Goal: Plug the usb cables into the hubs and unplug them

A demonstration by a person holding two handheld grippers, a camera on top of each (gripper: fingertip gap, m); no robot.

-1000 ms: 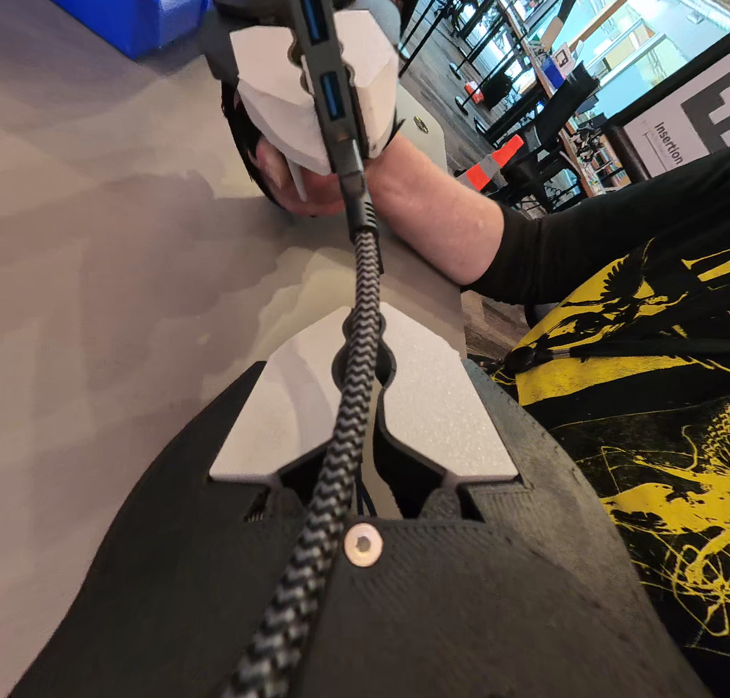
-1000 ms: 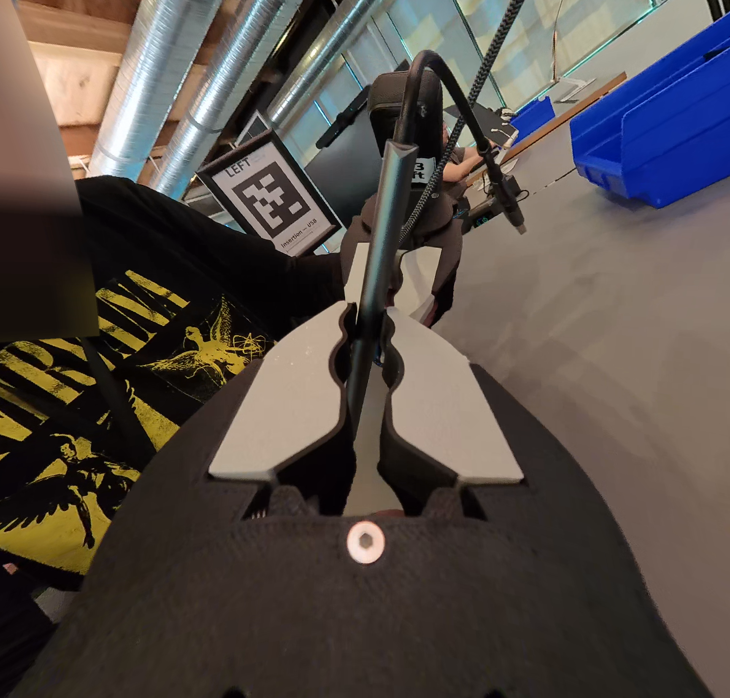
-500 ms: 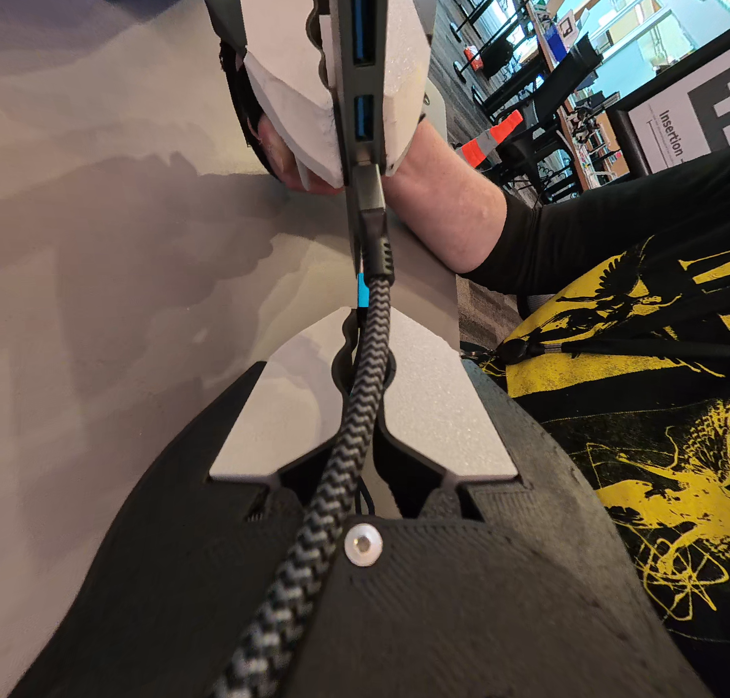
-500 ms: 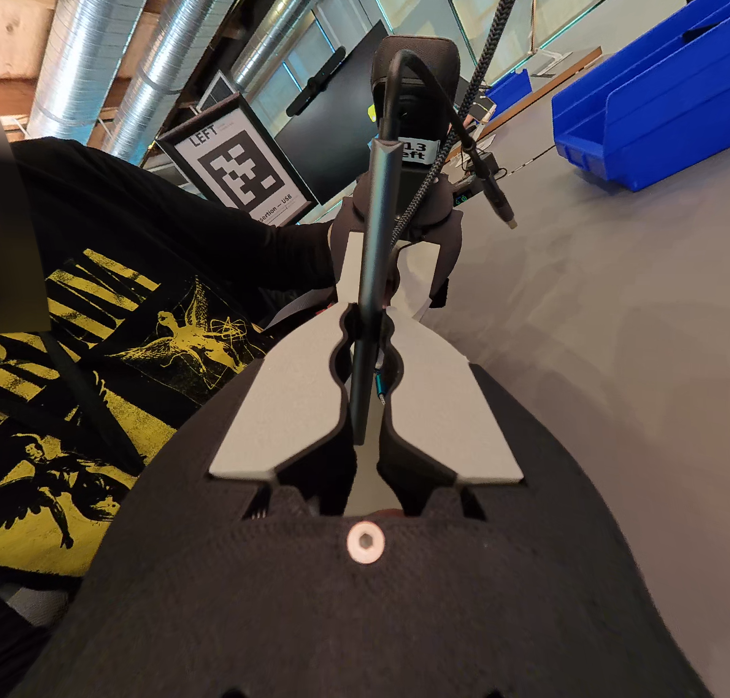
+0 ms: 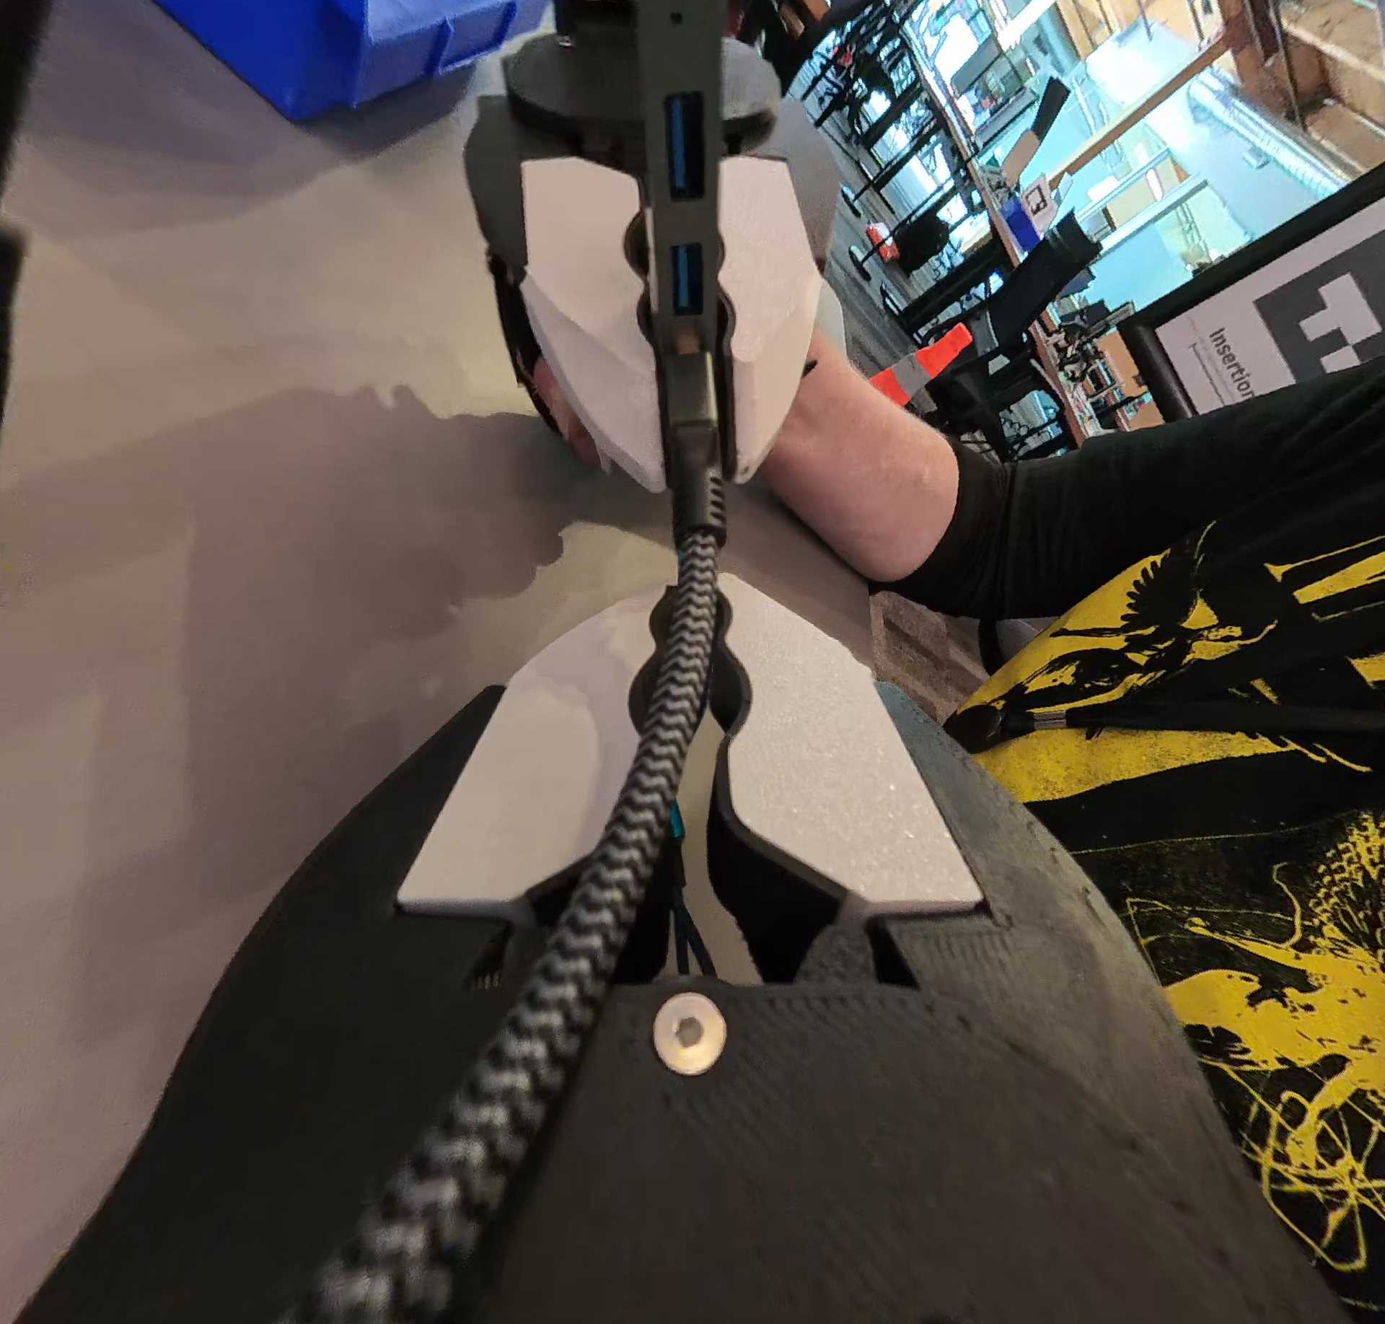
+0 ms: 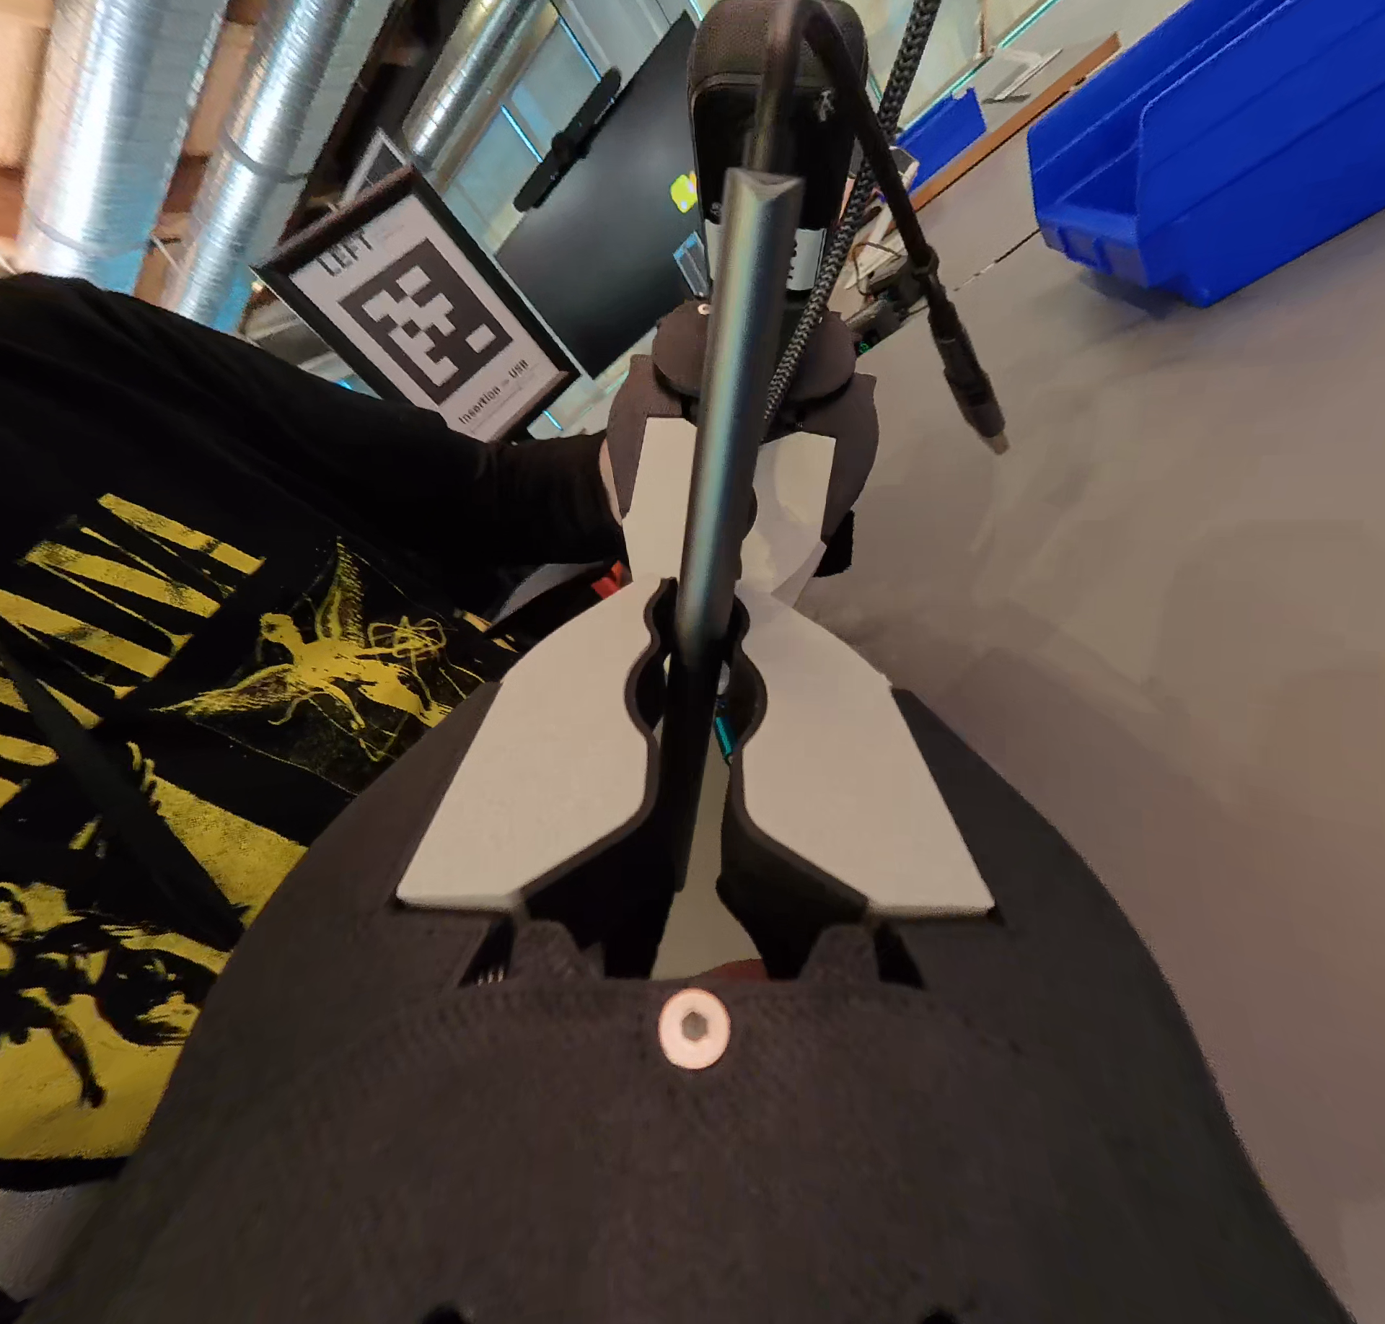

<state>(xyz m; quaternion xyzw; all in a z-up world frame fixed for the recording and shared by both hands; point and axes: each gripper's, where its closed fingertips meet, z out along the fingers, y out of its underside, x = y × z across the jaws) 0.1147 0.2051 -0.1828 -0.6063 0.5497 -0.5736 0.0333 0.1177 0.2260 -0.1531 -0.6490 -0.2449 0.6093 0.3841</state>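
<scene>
Cable (image 5: 678,688) clamped in left gripper (image 5: 686,617), its plug (image 5: 693,403) at the lowest port of hub (image 5: 678,88); right gripper (image 6: 701,606) clamps hub.

Bright window daylight, soft tabletop (image 5: 225,538) shadows, fisheye-warped, blurred edges.

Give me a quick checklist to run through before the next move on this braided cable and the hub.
1. Left gripper pinching the braided cable: ok.
2. Right gripper clamped on the grey hub: ok.
3. Cable's plug lined up with the hub's end port: ok.
4. Plug fully seated: cannot tell, its metal shell shows outside the port.
5. The two blue ports above it free: ok.
6. Hub's own black lead hanging clear of the grey table: ok.
</scene>
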